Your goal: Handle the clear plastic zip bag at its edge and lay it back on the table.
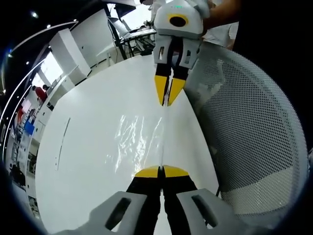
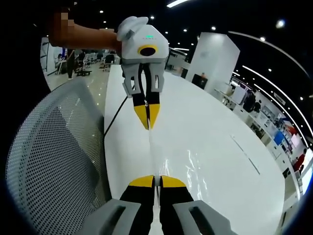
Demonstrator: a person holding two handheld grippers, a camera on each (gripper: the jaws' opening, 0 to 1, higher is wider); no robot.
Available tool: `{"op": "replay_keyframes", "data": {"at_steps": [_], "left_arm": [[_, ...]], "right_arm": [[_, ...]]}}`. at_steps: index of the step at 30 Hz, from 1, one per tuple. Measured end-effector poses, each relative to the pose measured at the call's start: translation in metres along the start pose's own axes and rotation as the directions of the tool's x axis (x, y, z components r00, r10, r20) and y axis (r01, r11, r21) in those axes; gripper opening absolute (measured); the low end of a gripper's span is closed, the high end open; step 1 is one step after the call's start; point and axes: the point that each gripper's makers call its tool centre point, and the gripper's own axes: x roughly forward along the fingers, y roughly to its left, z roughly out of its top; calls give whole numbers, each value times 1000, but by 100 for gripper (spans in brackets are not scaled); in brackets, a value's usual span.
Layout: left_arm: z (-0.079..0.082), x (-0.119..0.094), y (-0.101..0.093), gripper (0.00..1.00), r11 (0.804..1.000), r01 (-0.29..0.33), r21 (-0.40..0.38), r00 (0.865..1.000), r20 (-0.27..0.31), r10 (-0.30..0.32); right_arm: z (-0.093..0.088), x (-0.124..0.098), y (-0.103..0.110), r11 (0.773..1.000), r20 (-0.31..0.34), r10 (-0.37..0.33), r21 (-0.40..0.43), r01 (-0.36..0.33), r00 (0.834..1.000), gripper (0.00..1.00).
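A: What do the 2 grippers have between them?

B: A clear plastic zip bag (image 1: 139, 139), thin and glossy, with creases that catch the ceiling lights as white streaks. In the left gripper view the left gripper (image 1: 161, 171) has its 2 yellow-tipped black jaws pressed together on the near end of the bag's edge. The right gripper (image 1: 167, 93) comes in from the far side, its pointed yellow tips closed on the far end of that same edge.

A: So the edge runs straight from 1 to the other?

B: Yes, as a fine pale line, pulled taut. The rest of the film spreads to the left of that line over the table (image 1: 88, 161), whether touching it or not cannot be told.

A: Does the right gripper view agree?

B: It does. There the right gripper (image 2: 157, 180) is clamped shut at the bottom, the left gripper (image 2: 147, 120) faces it from the far end with tips together, and the bag (image 2: 188, 164) shows as a shiny wrinkled patch to the right of the line.

A: What about the table?

B: Smooth, white, long, with a rounded rim (image 2: 110, 161).

A: And beside it?

B: A chair back (image 1: 254, 132) of pale grey mesh, curved and dotted all over with small holes, standing just beside the table's edge. A bare forearm (image 2: 88, 38) reaches to the white moulded body of the left gripper.
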Motion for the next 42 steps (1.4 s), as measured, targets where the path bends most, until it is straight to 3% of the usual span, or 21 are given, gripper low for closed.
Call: {"op": "replay_keyframes", "data": {"at_steps": [42], "left_arm": [[-12, -15, 8, 0, 997, -48, -56, 999, 4, 49]], "right_arm": [[0, 2, 0, 1000, 11, 3, 19, -3, 1000, 0]]}}
